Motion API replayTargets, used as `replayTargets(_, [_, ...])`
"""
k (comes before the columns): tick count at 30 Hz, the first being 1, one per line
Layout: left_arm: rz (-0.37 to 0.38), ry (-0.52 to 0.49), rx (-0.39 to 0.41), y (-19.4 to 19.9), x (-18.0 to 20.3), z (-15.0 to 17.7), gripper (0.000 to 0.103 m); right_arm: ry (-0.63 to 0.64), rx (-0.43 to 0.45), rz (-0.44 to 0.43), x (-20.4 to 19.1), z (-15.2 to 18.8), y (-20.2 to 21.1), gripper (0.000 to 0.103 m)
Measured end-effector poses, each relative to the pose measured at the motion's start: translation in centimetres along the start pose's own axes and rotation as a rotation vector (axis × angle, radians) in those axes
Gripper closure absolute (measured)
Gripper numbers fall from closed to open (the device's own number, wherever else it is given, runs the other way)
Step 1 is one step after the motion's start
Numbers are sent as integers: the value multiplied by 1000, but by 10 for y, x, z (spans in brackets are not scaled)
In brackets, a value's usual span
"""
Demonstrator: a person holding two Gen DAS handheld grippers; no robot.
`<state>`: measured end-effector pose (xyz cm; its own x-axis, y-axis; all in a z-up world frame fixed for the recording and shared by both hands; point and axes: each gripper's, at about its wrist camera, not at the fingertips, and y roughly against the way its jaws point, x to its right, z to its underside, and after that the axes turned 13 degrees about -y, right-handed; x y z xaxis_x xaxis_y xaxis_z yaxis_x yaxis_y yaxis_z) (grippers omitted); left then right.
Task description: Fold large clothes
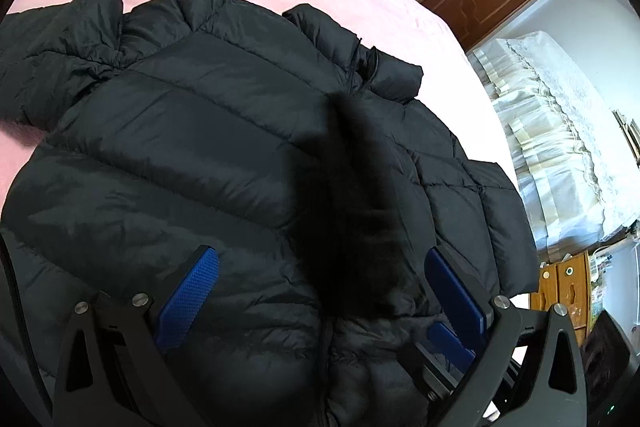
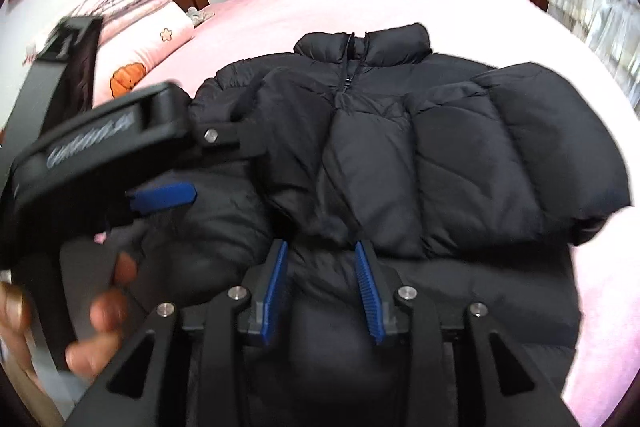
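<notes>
black quilted jacket (image 2: 400,155) lies flat on the pink bed (image 2: 360,3), so with your left gripper (image 1: 320,291) wide open and right gripper (image 2: 320,287) partly open, both empty, pinch hem through every puffy layer.

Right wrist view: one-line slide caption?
Right gripper open over a black puffer jacket spread on the pink bed, left gripper alongside.

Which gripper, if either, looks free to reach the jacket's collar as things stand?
Probably the right gripper: its jaws stand apart and empty, and only flat black jacket lies between it and the collar.
</notes>
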<state>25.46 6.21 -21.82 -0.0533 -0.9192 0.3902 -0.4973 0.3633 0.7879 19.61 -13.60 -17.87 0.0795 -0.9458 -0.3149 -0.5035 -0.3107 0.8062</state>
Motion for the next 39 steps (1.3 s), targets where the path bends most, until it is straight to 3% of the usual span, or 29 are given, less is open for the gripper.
replayTargets(8, [-2,-55,-16,-14,18,-11,4,17,77,80,30,26,47,68])
replayTargets(11, [16,-67,-39,-26,22,-15,32,-40,110,132,56,29,61,68])
replayTargets(13, [27,-64,-65,-35,23,-16,71,-102,126,165,81,27,65,68])
replayTargets(15, [65,-50,-82,-43,24,-19,93,-178,124,172,104,22,66,68])
replayTargets(22, [74,-114,1,-16,56,-47,98,-394,147,152,176,2,57,68])
replayTargets(28, [98,-192,80,18,94,-79,98,-431,164,142,183,-18,37,68])
replayTargets(31, [91,-231,113,33,109,-94,98,-402,167,224,174,-29,17,68])
replayTargets(35, [44,-266,191,58,118,-114,98,-406,178,288,171,-40,3,68])
replayTargets(39, [-51,-271,261,72,105,-131,98,-411,206,322,174,-45,4,68])
